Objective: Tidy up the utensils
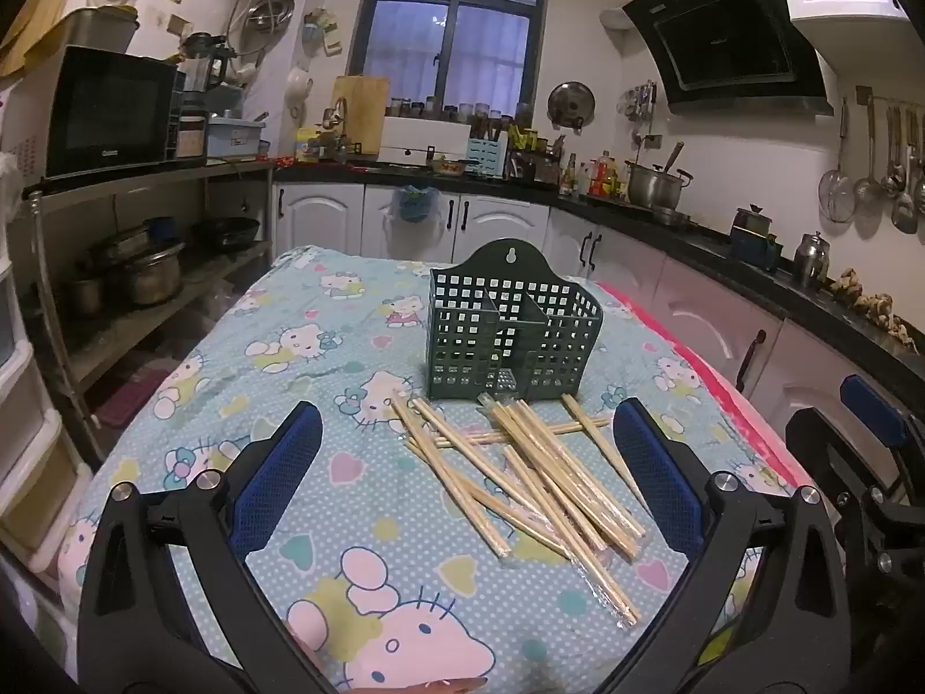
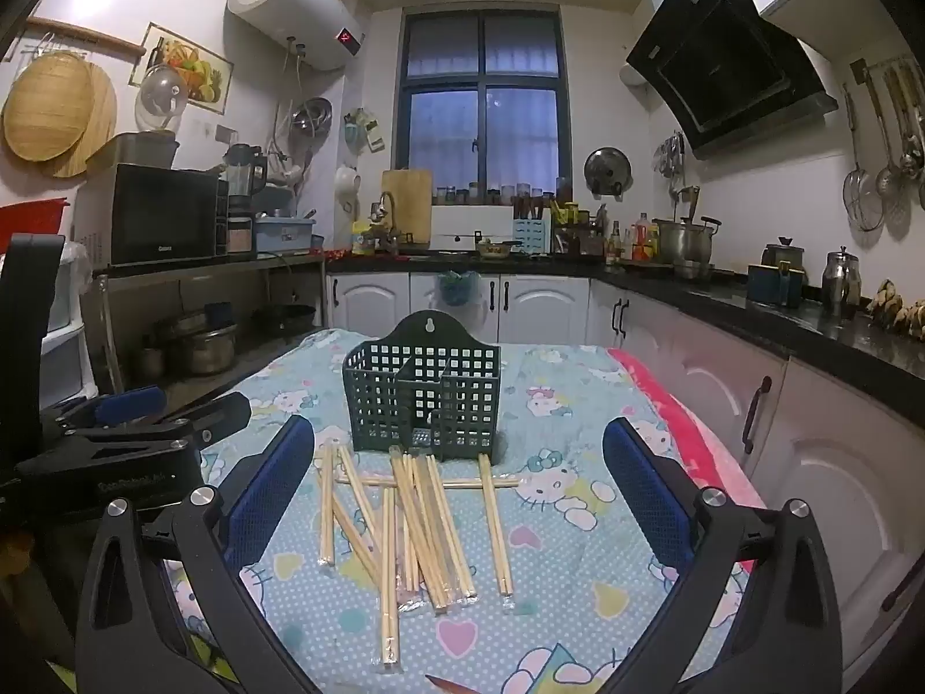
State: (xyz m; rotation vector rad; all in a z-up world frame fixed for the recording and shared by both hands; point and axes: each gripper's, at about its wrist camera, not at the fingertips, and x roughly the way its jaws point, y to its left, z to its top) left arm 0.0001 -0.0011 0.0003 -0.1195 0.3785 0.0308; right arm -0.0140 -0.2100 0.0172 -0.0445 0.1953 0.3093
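Both the left gripper [image 1: 462, 474] and right gripper [image 2: 459, 480] hang spread wide with nothing between their blue pads, above the loose pile of wrapped chopsticks [image 2: 404, 526] lying just in front of the green utensil basket [image 2: 422, 399].

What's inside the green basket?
The green basket looks empty through its holes and open top; only its dividers show. The chopsticks all lie on the cloth in front. The bottoms of the back sections are hidden.
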